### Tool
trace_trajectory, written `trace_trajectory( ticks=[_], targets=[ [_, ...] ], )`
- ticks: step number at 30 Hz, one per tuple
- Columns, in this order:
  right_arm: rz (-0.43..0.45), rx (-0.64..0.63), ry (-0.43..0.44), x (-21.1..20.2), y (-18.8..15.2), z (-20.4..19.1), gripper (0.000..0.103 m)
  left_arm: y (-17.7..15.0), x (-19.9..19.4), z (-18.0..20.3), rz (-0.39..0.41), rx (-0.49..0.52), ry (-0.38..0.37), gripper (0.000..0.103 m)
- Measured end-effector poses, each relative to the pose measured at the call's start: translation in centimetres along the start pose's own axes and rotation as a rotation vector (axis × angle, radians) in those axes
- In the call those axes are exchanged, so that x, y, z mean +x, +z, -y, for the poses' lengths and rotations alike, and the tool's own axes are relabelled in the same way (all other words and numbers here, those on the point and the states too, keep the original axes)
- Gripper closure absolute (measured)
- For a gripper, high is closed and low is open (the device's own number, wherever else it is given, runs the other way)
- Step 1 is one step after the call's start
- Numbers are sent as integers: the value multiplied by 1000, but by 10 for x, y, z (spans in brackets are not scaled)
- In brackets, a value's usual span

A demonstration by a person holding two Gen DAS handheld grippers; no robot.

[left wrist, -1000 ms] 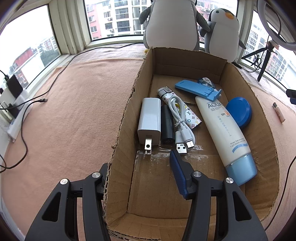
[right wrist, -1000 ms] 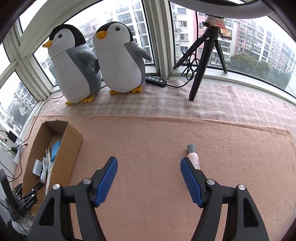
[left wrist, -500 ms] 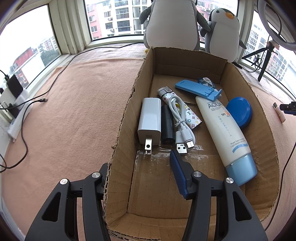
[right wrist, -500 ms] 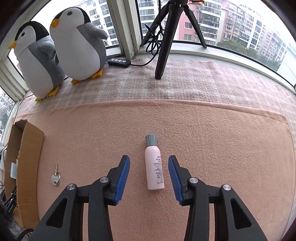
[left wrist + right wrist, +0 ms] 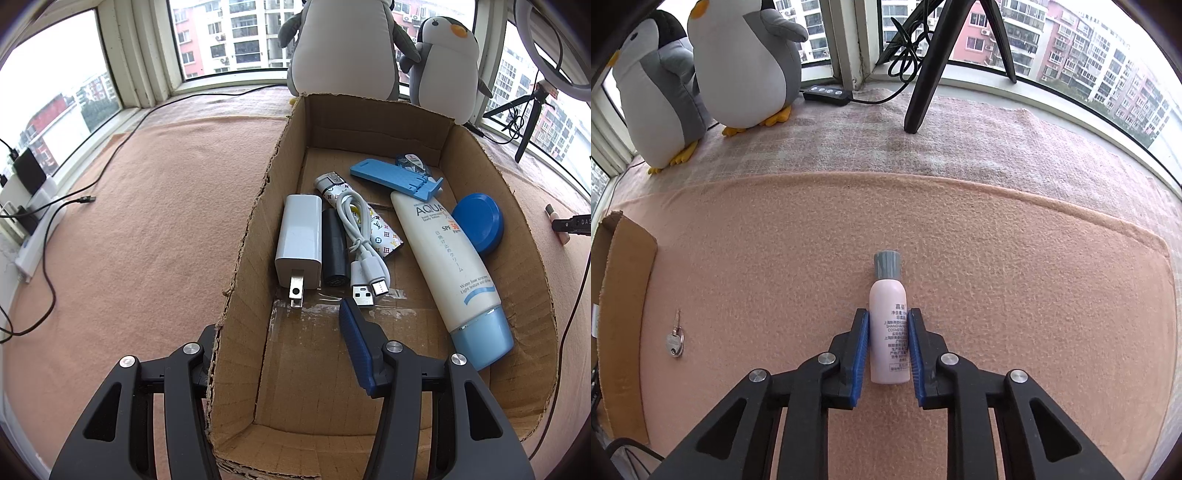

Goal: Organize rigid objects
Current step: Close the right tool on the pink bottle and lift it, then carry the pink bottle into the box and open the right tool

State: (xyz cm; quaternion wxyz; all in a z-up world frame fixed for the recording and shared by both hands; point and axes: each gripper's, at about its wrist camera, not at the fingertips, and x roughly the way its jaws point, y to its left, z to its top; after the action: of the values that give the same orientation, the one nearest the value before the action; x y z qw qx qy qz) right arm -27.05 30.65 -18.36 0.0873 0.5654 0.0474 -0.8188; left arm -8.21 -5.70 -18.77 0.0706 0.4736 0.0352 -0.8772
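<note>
Your left claw point(image 5: 284, 339) stands wide apart and grips nothing, straddling the near left wall of the cardboard box point(image 5: 243, 266): one finger outside, the other inside just short of the white charger point(image 5: 299, 242) and the coiled cable point(image 5: 360, 236), with the sunscreen tube point(image 5: 448, 258) and blue lid point(image 5: 478, 223) lying ahead and to its right. Hold it there so the box stays put. Your right claw point(image 5: 888, 350) has its blue pads drawn in on either side of the small pink bottle point(image 5: 889, 321), which lies flat on the peach blanket point(image 5: 1015, 277) with its grey cap pointing away; whether the pads already press it is hard to tell. Squeeze evenly at mid-body, lift straight up so it does not roll, then carry it left, over the key point(image 5: 675, 341).
</note>
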Motion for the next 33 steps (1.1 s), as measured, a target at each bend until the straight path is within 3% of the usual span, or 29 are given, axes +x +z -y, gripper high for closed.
trace_trajectory(
  ticks=[9,17,33],
  targets=[
    [15,3,7,-7,-7,-4,85,0,0,1,0,0,1,49],
    [92,-23,40,-40,-17,-29,85,1,0,-1,0,0,0,49],
    [229,-236,263,-114,-23,-159,85,1,0,-1,1,-3,-2,49]
  ],
)
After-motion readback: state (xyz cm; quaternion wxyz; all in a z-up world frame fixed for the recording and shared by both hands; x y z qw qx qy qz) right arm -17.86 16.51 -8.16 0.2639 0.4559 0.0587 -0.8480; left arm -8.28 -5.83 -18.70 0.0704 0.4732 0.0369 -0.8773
